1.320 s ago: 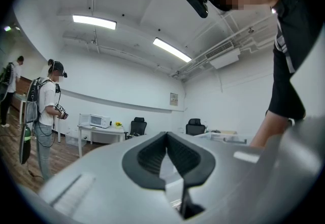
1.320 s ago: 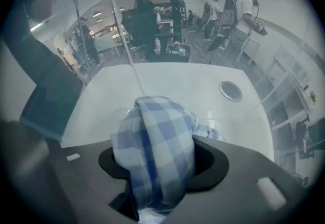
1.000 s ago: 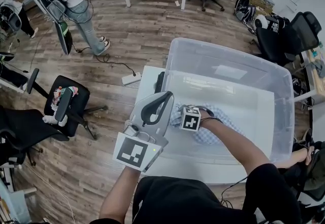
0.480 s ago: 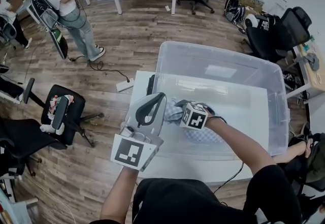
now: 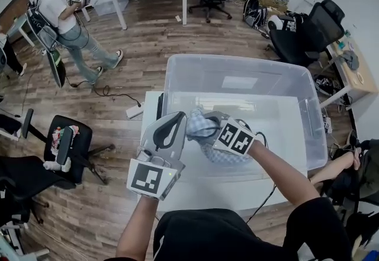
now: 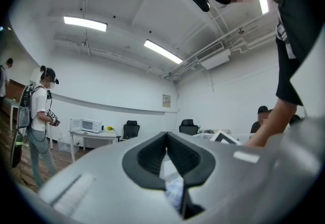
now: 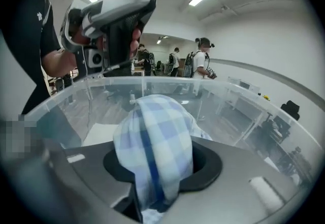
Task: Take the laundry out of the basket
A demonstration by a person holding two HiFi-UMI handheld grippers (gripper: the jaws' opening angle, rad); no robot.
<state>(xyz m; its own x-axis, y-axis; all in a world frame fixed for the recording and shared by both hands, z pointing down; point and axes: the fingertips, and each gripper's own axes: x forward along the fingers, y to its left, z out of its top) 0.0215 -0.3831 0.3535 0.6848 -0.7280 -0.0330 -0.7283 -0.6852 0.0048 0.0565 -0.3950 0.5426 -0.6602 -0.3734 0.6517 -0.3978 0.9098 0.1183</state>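
Note:
A large clear plastic basket (image 5: 177,79) stands on a white table (image 5: 149,135). My right gripper (image 5: 216,125) reaches into it and is shut on a blue-and-white checked cloth (image 5: 200,125), lifted near the basket's left wall; the rest of the fabric hangs down below my forearm. In the right gripper view the checked cloth (image 7: 155,136) bulges out between the jaws of the right gripper (image 7: 157,167). My left gripper (image 5: 176,119) hovers level at the basket's left rim, right beside the cloth. Its jaws meet at the tips in the left gripper view (image 6: 166,134), with nothing between them.
A person (image 5: 59,11) wearing a backpack rig stands at the far left on the wooden floor. A black office chair (image 5: 65,147) sits left of the table, more chairs (image 5: 302,35) to the right. A power strip (image 5: 134,110) and its cable lie on the floor.
My right gripper has risen from the basket's bottom with the checked cloth, ending next to the left gripper. The left gripper has barely shifted.

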